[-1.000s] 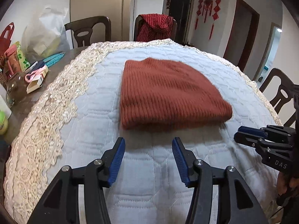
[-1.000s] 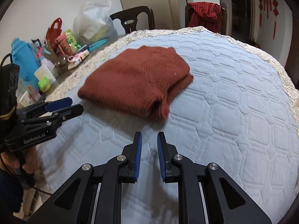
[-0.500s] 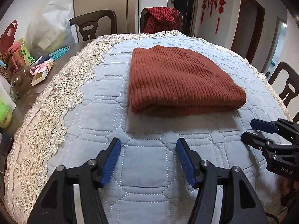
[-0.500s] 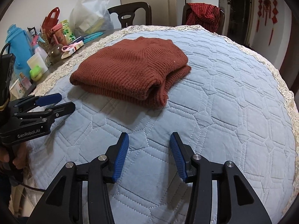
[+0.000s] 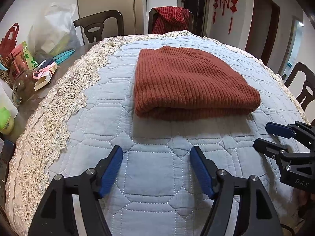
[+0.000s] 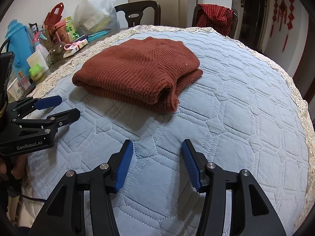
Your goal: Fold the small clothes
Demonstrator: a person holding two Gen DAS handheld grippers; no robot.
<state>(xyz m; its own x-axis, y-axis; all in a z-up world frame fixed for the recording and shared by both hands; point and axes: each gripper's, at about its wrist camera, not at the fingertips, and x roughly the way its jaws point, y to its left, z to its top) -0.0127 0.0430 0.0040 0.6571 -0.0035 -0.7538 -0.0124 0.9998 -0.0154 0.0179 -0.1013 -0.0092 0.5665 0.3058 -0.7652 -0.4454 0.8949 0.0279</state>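
A rust-red ribbed knit sweater (image 5: 189, 82) lies folded into a thick, soft rectangle near the middle of a pale blue quilted cloth (image 5: 157, 177) stitched in hexagon outlines. The folded edge facing the left wrist camera is rounded and plump; in the right wrist view the layers show at one corner, where a looser flap sticks out slightly. A cream lace border (image 5: 49, 122) with a scalloped, openwork edge runs around the cloth, and beyond it on the left is a strip of bare dark table (image 5: 23, 114) crowded with a glass jar (image 5: 23, 86), a blue jug (image 6: 17, 41), a crinkled white plastic bag (image 5: 53, 31) and small boxes.

The left gripper (image 5: 156, 167) hovers above the quilt just short of the sweater, its blue ridged pads spread and opening wider, nothing between them. The right gripper (image 6: 156, 163) does likewise, fingers apart and opening, empty. Each shows at the other view's edge, held by a hand that is mostly hidden.

Bare quilt surrounds the sweater on all sides, widest toward the right. Dark wooden chairs (image 5: 98, 25) ring the far edge, one draped with what looks like a red checked garment (image 5: 171, 19).
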